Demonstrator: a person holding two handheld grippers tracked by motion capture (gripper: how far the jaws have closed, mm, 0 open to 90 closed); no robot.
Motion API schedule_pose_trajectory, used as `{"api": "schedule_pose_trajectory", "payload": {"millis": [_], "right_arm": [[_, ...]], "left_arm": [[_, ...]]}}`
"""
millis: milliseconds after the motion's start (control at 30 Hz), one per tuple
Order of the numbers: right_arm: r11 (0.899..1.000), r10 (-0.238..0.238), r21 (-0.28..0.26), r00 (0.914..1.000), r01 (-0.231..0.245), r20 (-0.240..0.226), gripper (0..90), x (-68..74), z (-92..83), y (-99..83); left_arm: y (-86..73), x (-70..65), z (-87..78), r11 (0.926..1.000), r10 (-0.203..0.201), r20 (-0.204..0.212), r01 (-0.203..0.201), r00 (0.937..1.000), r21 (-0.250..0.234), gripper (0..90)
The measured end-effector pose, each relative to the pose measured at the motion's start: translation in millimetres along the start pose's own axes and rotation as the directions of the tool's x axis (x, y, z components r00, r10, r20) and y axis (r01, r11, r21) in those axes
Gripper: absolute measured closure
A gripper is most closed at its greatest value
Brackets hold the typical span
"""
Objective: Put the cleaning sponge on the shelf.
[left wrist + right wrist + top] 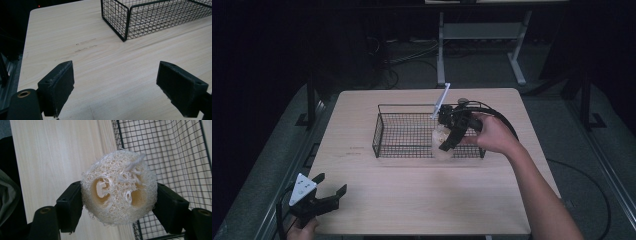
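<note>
The pale wooden surface point(422, 195) spreads across the middle of the high view, carrying a black wire basket point(384, 131) at its centre. At the basket's right end the right tongs point(448, 137) are clamped on a loofah sponge point(439, 145), seemingly poised over the rim for dropping in or lifting out. The right gripper view adds the sponge's hollow channels point(119, 187). The left tongs point(331, 190), lower left, rest idle with jaws spread wide, nothing between them.
</note>
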State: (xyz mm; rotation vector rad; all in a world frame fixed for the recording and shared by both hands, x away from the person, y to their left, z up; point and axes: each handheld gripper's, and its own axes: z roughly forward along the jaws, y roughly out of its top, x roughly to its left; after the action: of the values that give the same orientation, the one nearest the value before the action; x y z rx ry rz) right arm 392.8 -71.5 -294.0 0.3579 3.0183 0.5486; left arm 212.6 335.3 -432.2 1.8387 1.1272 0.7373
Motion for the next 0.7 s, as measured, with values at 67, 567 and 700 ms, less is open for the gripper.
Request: {"api": "schedule_pose_trajectory", "payload": {"millis": [67, 567, 700], "right_arm": [[1.0, 0.004, -0.004, 1.0, -0.004, -0.002, 28.9, -1.4, -0.8, 0.4], [0.999, 0.044, -0.011, 0.9987, -0.044, 0.025, 28.9, -26.6, -12.4, 9.2], [0.998, 0.056, -0.012, 0.9979, -0.055, 0.033, 29.0, -33.2, -14.2, 9.8]], "left_arm": [[0.1, 0.2, -0.2, 1.0, 0.0, 0.002, 0.0, 1.0, 0.002, 13.8], [0.3, 0.7, -0.5, 1.0, 0.0, 0.001, 0.0, 1.0, -0.006, 13.8], [0.3, 0.7, -0.5, 1.0, 0.0, 0.001, 0.0, 1.0, -0.005, 13.8]]}}
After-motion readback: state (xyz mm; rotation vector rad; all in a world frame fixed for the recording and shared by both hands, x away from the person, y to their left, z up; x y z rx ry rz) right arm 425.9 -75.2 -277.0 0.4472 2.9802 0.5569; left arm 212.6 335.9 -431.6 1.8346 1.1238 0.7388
